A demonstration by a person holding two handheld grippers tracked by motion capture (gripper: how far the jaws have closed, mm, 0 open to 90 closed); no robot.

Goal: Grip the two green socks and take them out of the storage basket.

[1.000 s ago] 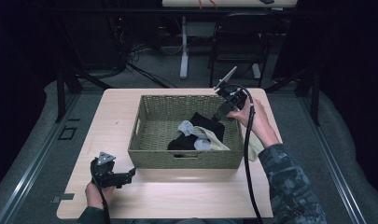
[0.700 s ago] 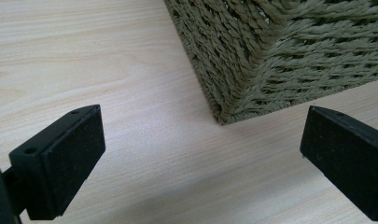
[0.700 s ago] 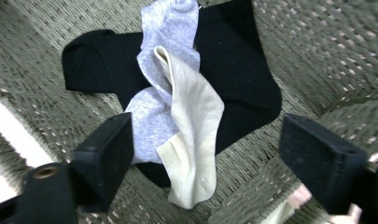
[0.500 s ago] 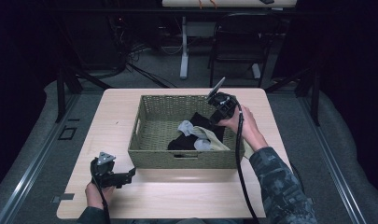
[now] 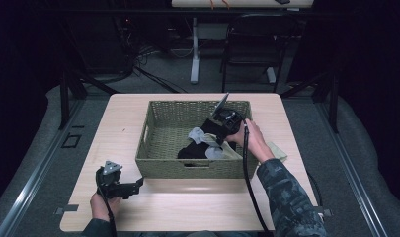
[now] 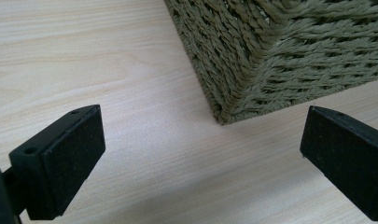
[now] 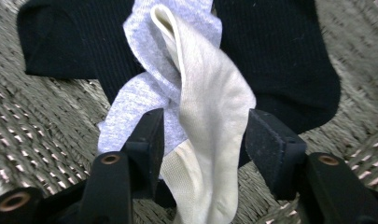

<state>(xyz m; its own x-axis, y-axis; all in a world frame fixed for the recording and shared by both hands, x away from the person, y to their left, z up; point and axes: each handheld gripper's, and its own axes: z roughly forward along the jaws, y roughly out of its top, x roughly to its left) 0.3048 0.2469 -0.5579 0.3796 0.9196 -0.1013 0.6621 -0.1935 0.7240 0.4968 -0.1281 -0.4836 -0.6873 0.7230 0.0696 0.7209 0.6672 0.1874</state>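
The left tool (image 5: 136,185) rests wide on the bench (image 5: 118,118) beside the basket (image 5: 164,169). In the basket, the right tool (image 7: 203,133) straddles a cream sock (image 7: 214,112), half-closed; close squarely, gathering only that sock.

No readable text, labels, brands or numbers anywhere — checked all three views. Woven basket (image 5: 163,148) is plain weave, no tag. Bench (image 5: 123,118) is bare wood grain, no stickers or marks. Socks in the basket — the cream sock (image 7: 210,116), the grey sock (image 7: 144,98), the black sock (image 7: 270,51) — carry no logo or print that can be made out. Camouflage sleeve (image 5: 286,197) shows pattern only, no patch. Background furniture too dark and small to read.
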